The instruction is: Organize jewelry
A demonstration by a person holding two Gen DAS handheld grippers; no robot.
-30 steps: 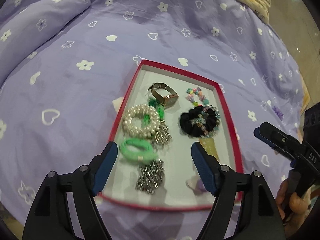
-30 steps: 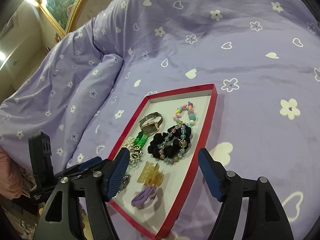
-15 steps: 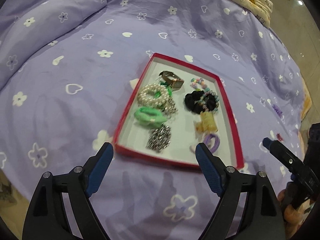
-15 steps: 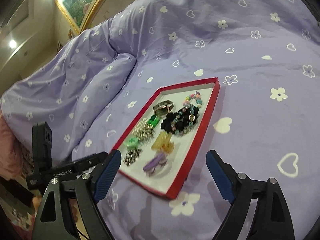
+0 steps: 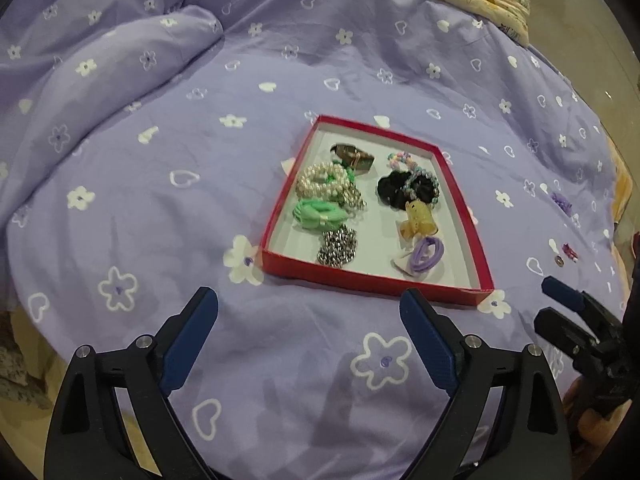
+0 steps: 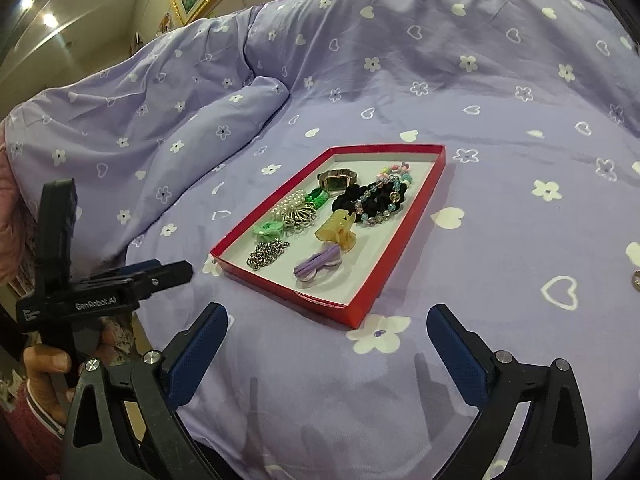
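Jewelry sits gathered in the red tray (image 5: 372, 282) on the bed (image 5: 160, 184), at 12 o'clock of both empty, still-opening hand-held grippers, left (image 5: 308, 336) and right (image 6: 326, 354); judgement: collect the small strays (image 5: 564, 258) at 3 o'clock gently.

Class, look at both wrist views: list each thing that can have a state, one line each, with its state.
left gripper: empty, fingers opening, above the bedspread.
right gripper: empty, fingers opening.
red tray: uncovered, flat on the bedspread.
watch: lying in tray.
yellow hair claw: shut, in tray.
silver chain: bunched in tray.
purple hair tie: in tray.
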